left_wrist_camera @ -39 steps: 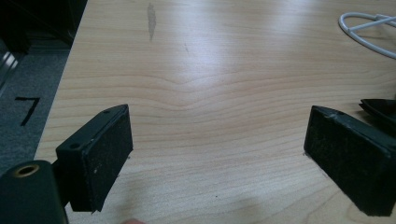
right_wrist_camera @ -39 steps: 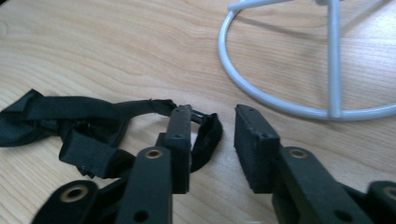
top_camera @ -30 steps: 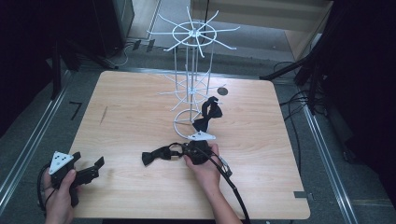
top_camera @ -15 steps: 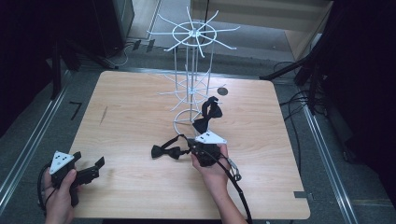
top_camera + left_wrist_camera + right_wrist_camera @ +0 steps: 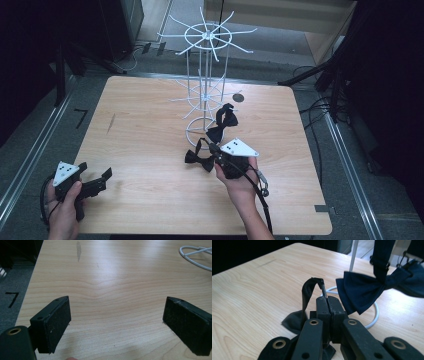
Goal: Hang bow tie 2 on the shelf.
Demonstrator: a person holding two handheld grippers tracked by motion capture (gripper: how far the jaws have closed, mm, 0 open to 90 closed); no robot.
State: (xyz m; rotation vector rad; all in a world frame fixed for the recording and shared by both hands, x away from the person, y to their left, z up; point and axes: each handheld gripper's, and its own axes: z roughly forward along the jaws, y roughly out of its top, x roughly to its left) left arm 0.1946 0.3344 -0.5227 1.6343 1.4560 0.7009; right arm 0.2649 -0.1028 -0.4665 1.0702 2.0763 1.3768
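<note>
Bow tie (image 5: 198,158), black, seen from the high view lying on the wooden table (image 5: 140,145) just in front of the white wire rack's (image 5: 204,75) ring base, its strap looping up to the right gripper (image 5: 220,156). Held there by the right hand (image 5: 240,180), grey three-cornered plate on top, cable trailing back toward the near edge. Second bow tie (image 5: 223,122) hanging from the rack's lower arms, just above and behind the first. Left gripper (image 5: 92,177) down at the near left corner of the table, well apart from the rest, gripped by the left hand (image 5: 62,207), jaws spread.

Left gripper view: two black pads (image 5: 58,322) set wide apart over bare wood (image 5: 112,290), nothing between them; a curve of the white rack base (image 5: 197,257) at top right.

Right gripper view: jaws pressed together on the thin black strap (image 5: 322,287) of the bow tie (image 5: 295,320), which droops crumpled to the table at left. Hanging dark bow tie (image 5: 364,292) just beside the jaw tips at right, white ring base (image 5: 374,312) curving beneath it.
</note>
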